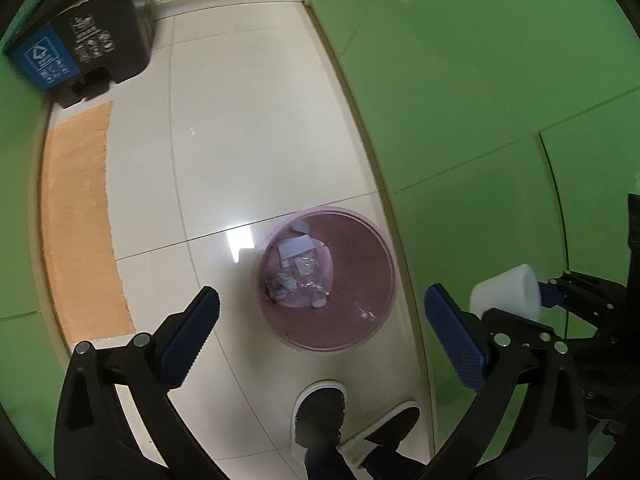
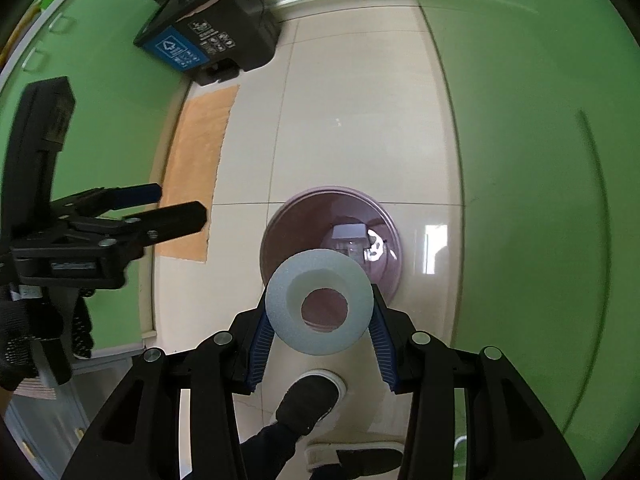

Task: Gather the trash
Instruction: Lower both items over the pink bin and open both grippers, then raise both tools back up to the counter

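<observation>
White foam ring with round central hole was clamped by outer wall between right gripper fingers, above pink round plastic bin. Judged light, soft, crushable. Left gripper was spread wide, nothing held.

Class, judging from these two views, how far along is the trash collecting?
Done: paper scraps already lie in the pink bin. In hand: the right hand-held gripper grips a white foam ring above that bin. Left: dropping it in; the left hand-held gripper is open, empty.
</observation>
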{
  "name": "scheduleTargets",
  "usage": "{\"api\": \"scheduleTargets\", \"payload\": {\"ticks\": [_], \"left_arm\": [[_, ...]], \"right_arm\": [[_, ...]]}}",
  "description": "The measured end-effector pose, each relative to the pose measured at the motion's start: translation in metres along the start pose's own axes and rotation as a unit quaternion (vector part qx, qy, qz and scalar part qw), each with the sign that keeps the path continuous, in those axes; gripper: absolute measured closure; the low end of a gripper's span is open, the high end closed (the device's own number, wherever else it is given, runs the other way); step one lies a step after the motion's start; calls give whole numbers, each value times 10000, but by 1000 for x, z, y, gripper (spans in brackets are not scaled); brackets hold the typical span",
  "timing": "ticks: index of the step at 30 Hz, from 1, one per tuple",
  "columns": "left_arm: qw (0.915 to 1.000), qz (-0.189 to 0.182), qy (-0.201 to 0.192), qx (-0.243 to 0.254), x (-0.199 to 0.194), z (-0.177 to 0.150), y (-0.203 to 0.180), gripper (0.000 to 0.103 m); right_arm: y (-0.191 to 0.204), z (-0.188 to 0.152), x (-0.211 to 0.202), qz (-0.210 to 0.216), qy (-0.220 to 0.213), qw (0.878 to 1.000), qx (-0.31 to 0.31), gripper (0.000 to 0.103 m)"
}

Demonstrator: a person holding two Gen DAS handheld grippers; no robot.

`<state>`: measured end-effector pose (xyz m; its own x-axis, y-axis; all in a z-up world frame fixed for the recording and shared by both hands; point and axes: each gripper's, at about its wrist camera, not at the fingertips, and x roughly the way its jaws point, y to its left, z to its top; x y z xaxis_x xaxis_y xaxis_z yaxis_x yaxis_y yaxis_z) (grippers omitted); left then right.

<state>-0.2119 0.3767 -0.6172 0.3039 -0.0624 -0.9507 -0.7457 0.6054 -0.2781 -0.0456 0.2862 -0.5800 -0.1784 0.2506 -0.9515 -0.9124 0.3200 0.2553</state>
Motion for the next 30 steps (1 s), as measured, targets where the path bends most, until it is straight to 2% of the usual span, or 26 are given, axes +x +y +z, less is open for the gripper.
{"api": "scheduleTargets", "payload": {"ticks": [10,11,12,13,17,23,30], "left_arm": [[9993,45,-178,-331,-11,-8,38,3],[9992,47,-181,-357,-12,-9,39,3],[9991,56,-184,-373,-14,-10,41,3],[9990,58,-190,-394,-16,-12,43,3],[9989,52,-218,-419,-23,-15,45,3],[9990,7,-274,-366,-44,-16,35,3],[9989,-49,-403,-249,-103,-17,7,3]], "right_arm": [[22,18,36,-36,89,9993,-354,58],[24,20,37,-46,97,9992,-387,50],[26,21,37,-115,78,9990,-426,28],[28,22,36,-147,18,9989,-444,19],[29,25,33,-203,-3,9988,-453,7],[30,21,10,-296,-2,9988,-387,7],[42,13,-49,-400,-147,9985,-337,7]]}}
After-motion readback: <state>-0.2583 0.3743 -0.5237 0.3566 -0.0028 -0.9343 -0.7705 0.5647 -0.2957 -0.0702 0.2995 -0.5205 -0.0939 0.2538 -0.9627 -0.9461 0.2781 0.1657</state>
